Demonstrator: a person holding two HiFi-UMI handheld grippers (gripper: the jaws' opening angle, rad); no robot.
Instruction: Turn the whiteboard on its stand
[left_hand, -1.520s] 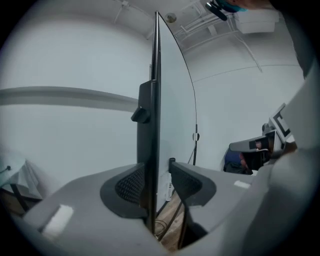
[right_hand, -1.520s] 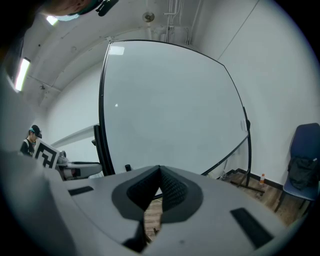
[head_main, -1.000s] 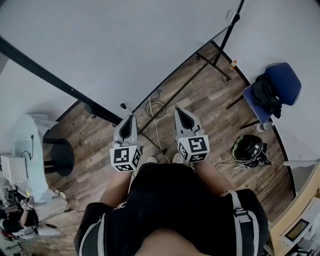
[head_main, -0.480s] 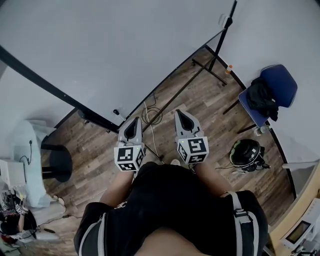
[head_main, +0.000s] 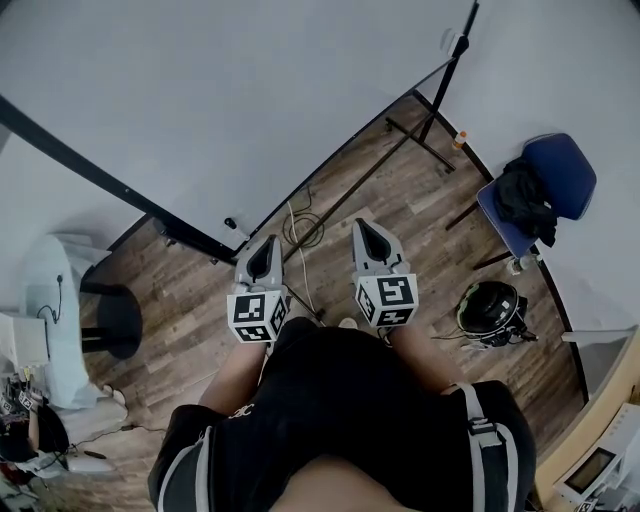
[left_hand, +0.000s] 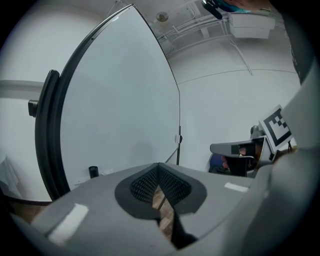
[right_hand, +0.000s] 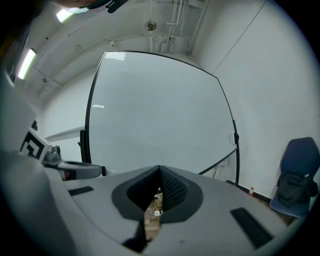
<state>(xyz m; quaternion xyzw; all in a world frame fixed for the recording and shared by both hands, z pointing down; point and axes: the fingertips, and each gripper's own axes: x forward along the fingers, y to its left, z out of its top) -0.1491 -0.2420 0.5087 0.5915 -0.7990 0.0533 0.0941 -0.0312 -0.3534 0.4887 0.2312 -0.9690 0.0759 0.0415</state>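
- Left hand-held gripper (left_hand: 159, 165): jaws pressed together, nothing pinched. Ribbed dark pads meet at the tip; smooth grey plastic shell.
- Right hand-held gripper (right_hand: 160, 169): same, jaws together and empty.
- Both held side by side ahead of the body, aimed at the whiteboard (head_main: 250, 90), short of it and touching nothing.
- Whiteboard: upright on its stand (head_main: 446, 90), straight ahead, white face toward both gripper views. Large flat panel, smooth and slightly glossy, thin dark frame.
- Stage not settled: fits closing in ahead of a turn, or standing off after one.
- For any contact, by my reading: closed tips as a blunt pusher on the dark frame rather than the slick face. Push well away from the pivot, slowly, and keep both sides even.
- Small clamp (right_hand: 235, 136) halfway up the side post, probably the pivot; cannot tell whether locked.
- Stand: thin black tube, long feet flat on the wood-plank floor (head_main: 420, 220). Looks light, so likely to skid or rock under a hard shove.
- Thin pale cable (head_main: 300, 225) coiled on the floor near the stand's foot: snag risk if the foot shifts.
- Blue padded chair (head_main: 560, 175) and round dark helmet (head_main: 490, 305) off to the right, well apart from the board.
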